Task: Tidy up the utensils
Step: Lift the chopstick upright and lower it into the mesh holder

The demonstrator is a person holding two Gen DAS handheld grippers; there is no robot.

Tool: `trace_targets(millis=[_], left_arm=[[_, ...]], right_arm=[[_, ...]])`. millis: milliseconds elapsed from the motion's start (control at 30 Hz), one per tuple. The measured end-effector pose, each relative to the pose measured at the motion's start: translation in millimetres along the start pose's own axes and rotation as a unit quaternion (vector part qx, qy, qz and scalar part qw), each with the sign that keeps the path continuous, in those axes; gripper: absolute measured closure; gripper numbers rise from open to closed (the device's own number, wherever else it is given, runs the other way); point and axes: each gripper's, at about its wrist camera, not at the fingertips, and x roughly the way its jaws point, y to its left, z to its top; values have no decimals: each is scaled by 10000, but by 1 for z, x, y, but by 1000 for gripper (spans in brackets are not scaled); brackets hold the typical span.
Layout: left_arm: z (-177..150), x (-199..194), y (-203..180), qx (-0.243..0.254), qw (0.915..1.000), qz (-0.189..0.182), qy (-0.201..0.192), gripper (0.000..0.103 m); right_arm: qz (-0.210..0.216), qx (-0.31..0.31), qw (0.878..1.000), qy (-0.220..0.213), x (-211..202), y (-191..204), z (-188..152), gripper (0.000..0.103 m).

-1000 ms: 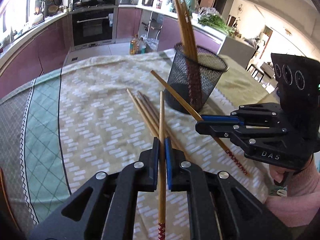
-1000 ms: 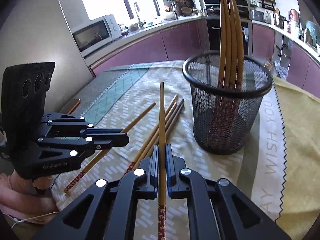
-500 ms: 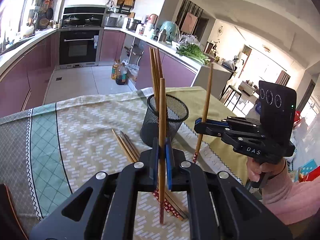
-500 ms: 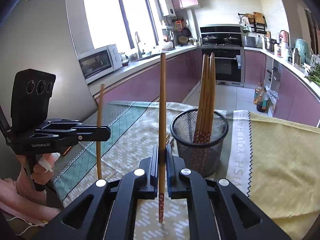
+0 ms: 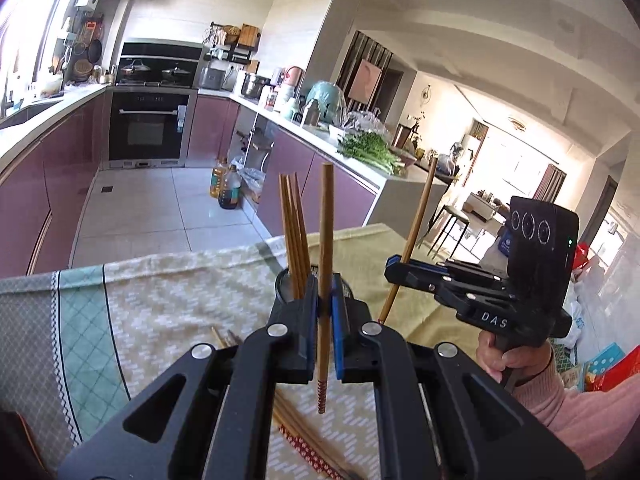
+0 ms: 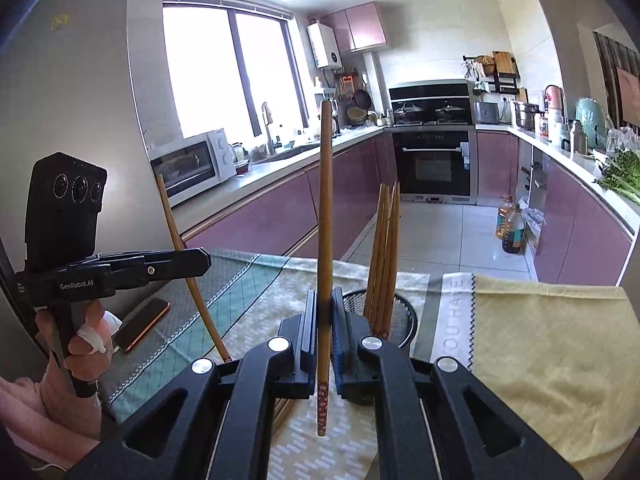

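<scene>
Each tool, left [image 5: 326,312] and right [image 6: 325,320], clamps one chopstick [image 5: 325,264] upright, decorated end down, ready to drop into the mesh holder [image 6: 400,316].

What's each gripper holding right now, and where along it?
Each holds one chopstick: left gripper and right gripper both pinch theirs low on the shaft, just above the patterned end.

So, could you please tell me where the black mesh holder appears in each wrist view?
Left wrist view: the mesh holder sits centre, mostly hidden behind the left tongs, its chopsticks rising just left of them.
Right wrist view: lower centre, right of the right tongs.
Shared landmark: the built-in oven.
</scene>
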Motion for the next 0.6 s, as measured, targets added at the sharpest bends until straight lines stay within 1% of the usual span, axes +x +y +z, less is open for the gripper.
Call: trace_targets(millis=[167,367,467,533,600], left_arm=[[24,5,-6,92,9996,10,-277,96],[50,11,-15,201,9987,20,-467,96],[60,16,-18,233,9982,71,-556,96],[64,21,-18,253,9977,118,-621,96],[67,28,-17,283,9976,200,-606,96]], right_arm=[[-63,-4,9998,-213,-4,-4,15,97],[-142,-56,9986,-516,-7,-8,36,97],[-208,-52,9980,-593,-4,-11,43,97],[-271,-58,9979,-580,2,-13,44,97],[-350,-75,9979,-543,8,-15,43,97]])
